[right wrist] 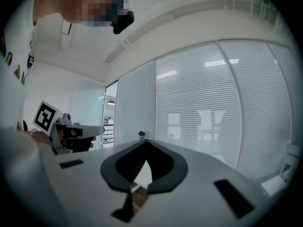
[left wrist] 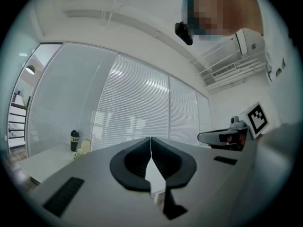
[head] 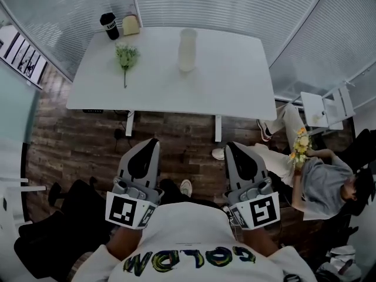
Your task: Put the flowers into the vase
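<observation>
Left gripper (left wrist: 151, 138): jaws pressed together, nothing between them, held over the floor short of the desk's near edge.
Right gripper (right wrist: 144, 142): same story, jaws fully together and empty, level beside the left.
Flowers (head: 126, 56): lying flat near the desk's left edge.
Vase (head: 187, 49): upright by the far edge, mid-desk, well apart from the flowers.
Desk (head: 235, 81): white; black cup (head: 109, 26) at the far-left corner.
Room: dark wood floor (head: 76, 140), blinds (head: 235, 4) all round.
Writing: cup lettering too small to read.

Open tabletop (head: 155, 84) between flowers (head: 126, 56) and vase (head: 187, 49) (cup (head: 109, 26) at corner)
</observation>
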Demonstrator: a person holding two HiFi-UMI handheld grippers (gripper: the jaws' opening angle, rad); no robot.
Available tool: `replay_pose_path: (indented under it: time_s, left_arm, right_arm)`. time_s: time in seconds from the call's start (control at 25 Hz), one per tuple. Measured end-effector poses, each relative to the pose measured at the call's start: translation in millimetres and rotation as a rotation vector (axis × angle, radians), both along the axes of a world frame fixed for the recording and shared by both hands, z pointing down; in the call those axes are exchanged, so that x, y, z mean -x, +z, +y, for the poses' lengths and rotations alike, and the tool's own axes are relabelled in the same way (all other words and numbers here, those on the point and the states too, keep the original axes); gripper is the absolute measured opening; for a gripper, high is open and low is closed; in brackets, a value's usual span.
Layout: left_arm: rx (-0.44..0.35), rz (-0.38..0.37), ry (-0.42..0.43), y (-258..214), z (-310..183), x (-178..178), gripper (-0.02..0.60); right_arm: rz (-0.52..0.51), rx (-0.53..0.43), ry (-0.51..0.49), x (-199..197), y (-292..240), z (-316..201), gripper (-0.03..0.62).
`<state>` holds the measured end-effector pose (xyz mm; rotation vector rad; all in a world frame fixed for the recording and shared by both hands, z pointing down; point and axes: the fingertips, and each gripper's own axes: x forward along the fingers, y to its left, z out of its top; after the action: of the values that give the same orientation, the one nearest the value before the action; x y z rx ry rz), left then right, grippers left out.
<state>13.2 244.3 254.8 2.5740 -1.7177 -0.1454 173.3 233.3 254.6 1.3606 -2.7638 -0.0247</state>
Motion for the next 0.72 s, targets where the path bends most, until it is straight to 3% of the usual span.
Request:
replay_pose_path:
  time_s: [0.36, 0.72]
  left_arm:
    - [0.005, -0.007, -0.013, 4, -34, 9, 0.015]
    - [0.006, -0.008, 0.033, 9, -98, 21, 0.015]
  right_arm:
    - [0.000, -0.004, -0.019, 9, 3, -34, 0.011]
    - [0.013, -0.004, 0.002, 27, 8, -93, 0.011]
